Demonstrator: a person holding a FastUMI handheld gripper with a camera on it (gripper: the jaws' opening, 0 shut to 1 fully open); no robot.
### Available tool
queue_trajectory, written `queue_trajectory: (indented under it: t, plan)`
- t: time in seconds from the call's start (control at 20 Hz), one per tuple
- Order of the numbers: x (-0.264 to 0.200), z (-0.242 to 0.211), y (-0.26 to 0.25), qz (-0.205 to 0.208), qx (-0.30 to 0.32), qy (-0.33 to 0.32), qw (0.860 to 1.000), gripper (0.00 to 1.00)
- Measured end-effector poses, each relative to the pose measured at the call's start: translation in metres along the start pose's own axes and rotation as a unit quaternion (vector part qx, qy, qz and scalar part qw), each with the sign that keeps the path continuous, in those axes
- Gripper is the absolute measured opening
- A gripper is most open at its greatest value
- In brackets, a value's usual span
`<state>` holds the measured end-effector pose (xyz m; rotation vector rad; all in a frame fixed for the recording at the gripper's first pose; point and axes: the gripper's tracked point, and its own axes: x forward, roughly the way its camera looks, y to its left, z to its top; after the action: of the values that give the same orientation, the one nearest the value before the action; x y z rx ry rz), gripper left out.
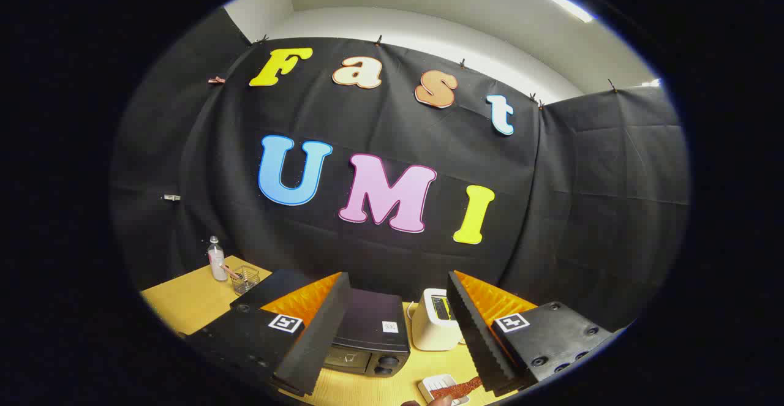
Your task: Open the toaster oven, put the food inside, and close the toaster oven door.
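Glossy toaster oven point(367, 332) – matt (wood-look) table point(190, 302).

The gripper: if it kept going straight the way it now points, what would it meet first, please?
Probably the toaster oven, which lies between the open fingers of the gripper; the white toaster stands beside it. Depth is unclear.

Clearance ahead of gripper point(398, 338)

Fingers spread, nothing between them. Toaster oven point(367, 332) at 12 o'clock, white toaster point(433, 320) just beside at 1; bare tabletop point(184, 302) at 10, before bottle point(216, 260) and wire basket point(245, 280).
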<state>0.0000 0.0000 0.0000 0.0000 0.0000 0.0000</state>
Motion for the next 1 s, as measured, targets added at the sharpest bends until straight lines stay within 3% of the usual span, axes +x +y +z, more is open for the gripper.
queue_trajectory:
  t: [1.0]
  plan:
    - [0.005,-0.004,0.044,0.013,0.009,0.005,1.000,0.97]
